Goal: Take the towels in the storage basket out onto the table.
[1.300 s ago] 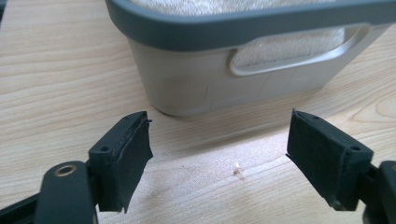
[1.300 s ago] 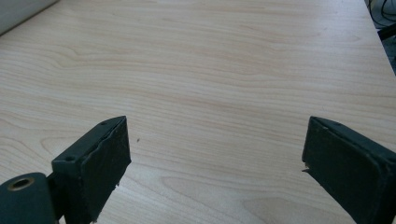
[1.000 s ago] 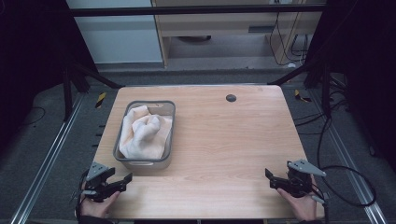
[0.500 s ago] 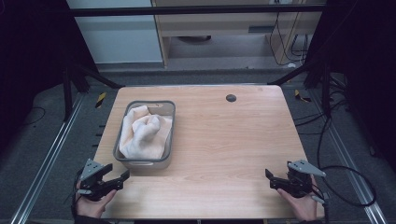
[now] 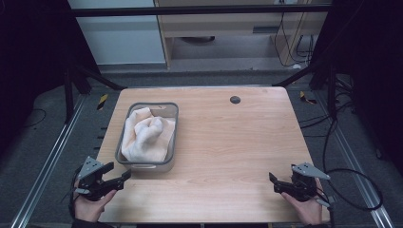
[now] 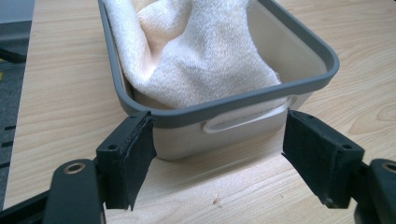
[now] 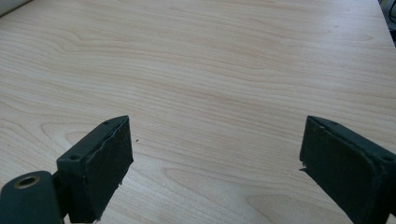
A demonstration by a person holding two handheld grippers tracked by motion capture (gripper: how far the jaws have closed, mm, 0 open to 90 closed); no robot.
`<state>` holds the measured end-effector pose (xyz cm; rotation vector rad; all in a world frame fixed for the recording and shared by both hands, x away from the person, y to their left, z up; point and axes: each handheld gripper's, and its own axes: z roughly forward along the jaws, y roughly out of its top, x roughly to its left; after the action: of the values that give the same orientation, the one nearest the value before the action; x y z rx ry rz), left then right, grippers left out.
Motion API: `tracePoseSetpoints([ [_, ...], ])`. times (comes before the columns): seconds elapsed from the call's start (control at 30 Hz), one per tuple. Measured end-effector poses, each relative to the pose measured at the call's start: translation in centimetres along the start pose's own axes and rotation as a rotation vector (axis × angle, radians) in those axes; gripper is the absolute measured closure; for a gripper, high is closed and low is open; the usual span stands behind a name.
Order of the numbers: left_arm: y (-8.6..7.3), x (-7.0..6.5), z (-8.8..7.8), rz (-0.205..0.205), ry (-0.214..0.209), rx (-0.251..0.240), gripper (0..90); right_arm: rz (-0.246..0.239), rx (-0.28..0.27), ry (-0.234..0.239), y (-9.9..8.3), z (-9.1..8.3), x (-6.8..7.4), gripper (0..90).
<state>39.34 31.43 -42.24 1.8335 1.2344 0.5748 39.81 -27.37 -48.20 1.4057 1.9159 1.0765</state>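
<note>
Grey bin (image 5: 124, 133) holding towel (image 5: 147, 135), tabletop (image 5: 228, 142) at 9 o'clock. My left gripper (image 5: 122, 177) spread just beside its near end; right gripper (image 5: 272, 182) spread, 5 o'clock.

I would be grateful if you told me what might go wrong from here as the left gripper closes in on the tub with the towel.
1. The left gripper is open and aimed at the near end of the grey tub, so it may shove the light tub across the table instead of gripping it.
2. The towel is heaped above the rim; the jaws could pinch only a fold, or drag the tub along with it.
3. The right gripper is open far away, so it cannot steady the tub.
</note>
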Motion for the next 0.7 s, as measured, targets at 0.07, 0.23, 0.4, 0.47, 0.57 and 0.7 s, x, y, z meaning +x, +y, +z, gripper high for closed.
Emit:
tracePoseSetpoints([
  [0.07, 0.4, 0.0, -0.1, -0.001, -0.006, 0.003, 24.2, -0.012, 0.001, -0.005, 0.0, 0.1, 0.0, 9.4],
  [0.23, 1.4, 0.0, -0.1, 0.017, -0.008, 0.014, 23.9, -0.008, 0.005, -0.001, 0.0, 0.1, 0.1, 9.4],
  [0.4, 3.0, -0.3, -0.1, 0.043, -0.015, 0.025, 23.6, -0.02, 0.004, -0.005, 0.0, 0.1, 0.1, 9.4],
  [0.47, 3.6, -0.3, -0.1, 0.048, -0.016, 0.022, 23.4, -0.021, 0.004, -0.007, -0.1, 0.1, 0.1, 9.5],
  [0.57, 4.4, -0.4, 0.0, 0.059, -0.014, 0.034, 23.3, -0.019, 0.003, -0.008, -0.1, 0.1, 0.1, 9.5],
  [0.7, 5.4, -0.5, 0.2, 0.077, -0.013, 0.057, 23.3, -0.018, 0.007, -0.007, -0.1, 0.1, 0.1, 9.5],
])
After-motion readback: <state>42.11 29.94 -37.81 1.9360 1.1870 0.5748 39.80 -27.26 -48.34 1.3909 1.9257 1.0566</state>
